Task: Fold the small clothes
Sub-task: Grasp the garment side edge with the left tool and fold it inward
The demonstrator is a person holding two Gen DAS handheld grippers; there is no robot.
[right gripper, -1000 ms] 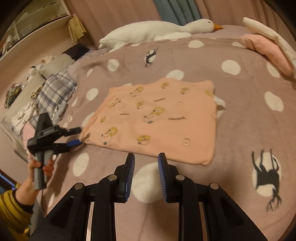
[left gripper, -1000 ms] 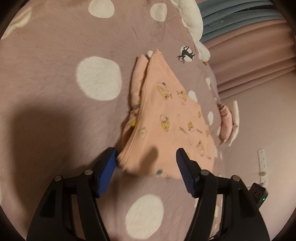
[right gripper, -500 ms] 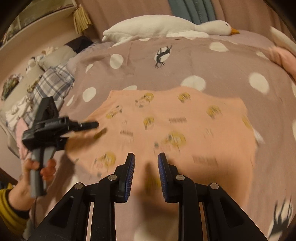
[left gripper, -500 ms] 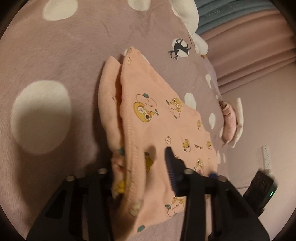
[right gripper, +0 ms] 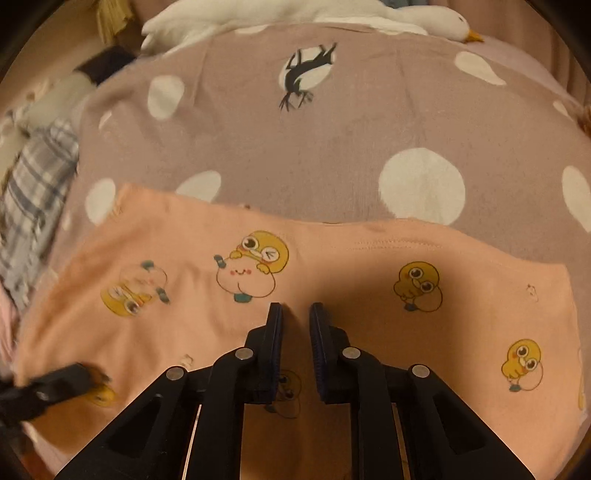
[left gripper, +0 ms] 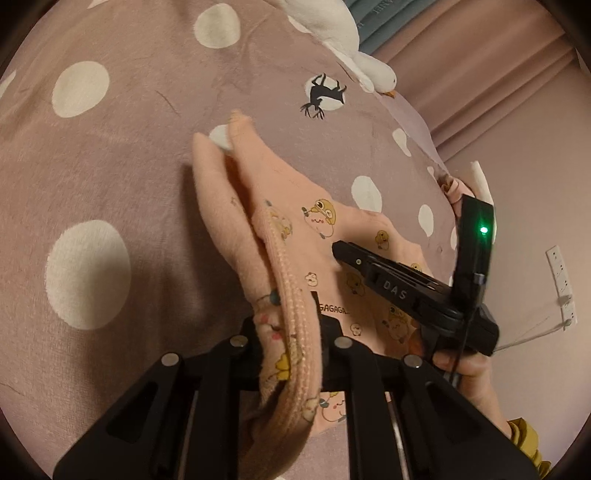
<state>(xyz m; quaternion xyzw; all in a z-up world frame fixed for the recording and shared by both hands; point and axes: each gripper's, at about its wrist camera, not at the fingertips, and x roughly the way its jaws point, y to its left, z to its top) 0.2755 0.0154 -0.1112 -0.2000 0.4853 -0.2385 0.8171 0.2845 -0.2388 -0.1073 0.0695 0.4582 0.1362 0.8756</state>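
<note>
A peach garment [left gripper: 321, 236] printed with yellow cartoon ducks lies on the bed. My left gripper [left gripper: 291, 325] is closing and clamps the garment's ribbed edge, which stands lifted off the cover in a fold. In the right wrist view the garment [right gripper: 369, 258] spreads wide below my right gripper [right gripper: 295, 314]. Its jaws are closing to a narrow gap, tips down on the fabric, and I see nothing pinched between them. The left view shows the right gripper [left gripper: 338, 251] resting on the garment's middle, held by a hand [left gripper: 465, 369]. The left gripper [right gripper: 92, 373] is blurred at the garment's left corner.
The bed cover [right gripper: 369, 129] is mauve with white dots. A white goose plush [right gripper: 295, 14] lies along its far edge. Plaid cloth [right gripper: 33, 203] is piled at the left. Folded pink cloth [left gripper: 454, 188] sits at the far side, near a wall with a socket strip [left gripper: 561, 280].
The left gripper went from open around the garment's corner to clamped on its edge and raised it. The right gripper moved forward from the bare cover onto the garment, its gap narrower.
</note>
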